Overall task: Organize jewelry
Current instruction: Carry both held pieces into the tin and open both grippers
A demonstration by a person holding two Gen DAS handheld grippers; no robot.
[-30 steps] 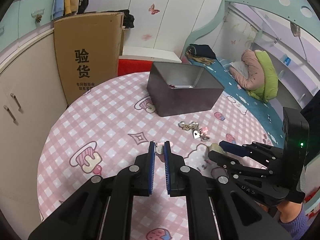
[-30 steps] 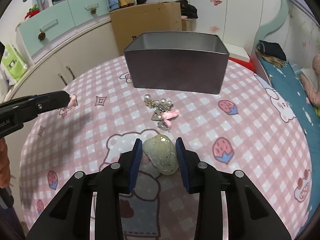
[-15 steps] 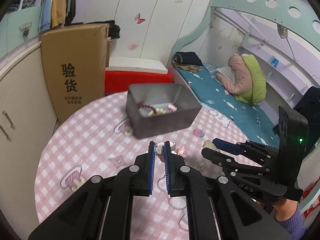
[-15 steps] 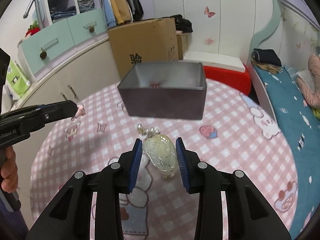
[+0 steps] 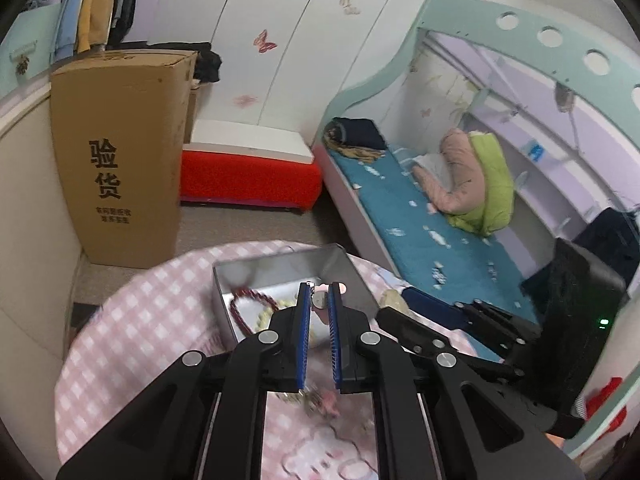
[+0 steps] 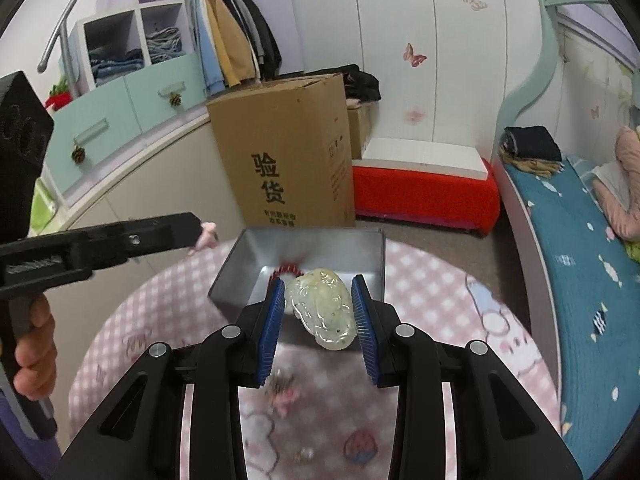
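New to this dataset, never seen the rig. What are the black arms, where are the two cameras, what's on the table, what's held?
There is no robot. A person holds a two-finger gripper in each hand, and each carries a fisheye camera looking along its fingers.

Left wrist view: the left gripper pinches a small pink and silver charm. The right gripper shows at the right.

Right wrist view: the right gripper is clamped on a pale green carved pendant. The left gripper reaches in from the left.

On the pink checked tablecloth stands an open metal box containing a red bead bracelet and pale beads. A blurred jewelry cluster lies on the cloth.
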